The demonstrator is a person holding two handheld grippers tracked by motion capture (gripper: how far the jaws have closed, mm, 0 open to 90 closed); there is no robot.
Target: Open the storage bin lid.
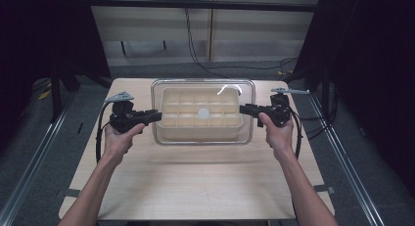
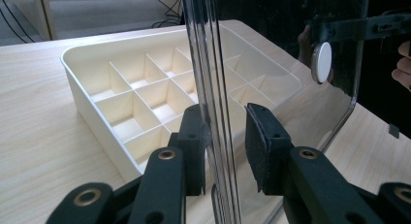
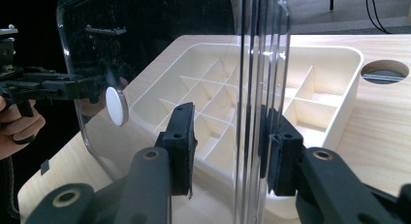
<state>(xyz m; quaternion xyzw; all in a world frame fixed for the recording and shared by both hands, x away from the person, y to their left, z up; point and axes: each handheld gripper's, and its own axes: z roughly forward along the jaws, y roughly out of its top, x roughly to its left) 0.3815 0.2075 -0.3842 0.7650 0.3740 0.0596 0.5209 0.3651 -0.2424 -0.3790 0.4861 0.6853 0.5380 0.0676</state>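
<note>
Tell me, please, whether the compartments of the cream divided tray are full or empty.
Empty: every compartment of the cream divided tray in view shows a bare floor beneath the clear lid.

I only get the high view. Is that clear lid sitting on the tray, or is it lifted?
Observer: Lifted. The left gripper view shows the clear lid apart from the cream tray, with open space between them.
Operator: Is the right gripper squeezing it?
Observer: Not fully. In the right gripper view the lid's edge stands between the jaws of the right gripper; one pad seems to touch it, while the other pad stands off with a gap.
Operator: And that white dot?
Observer: A round knob that stands out from the lid's face.
</note>
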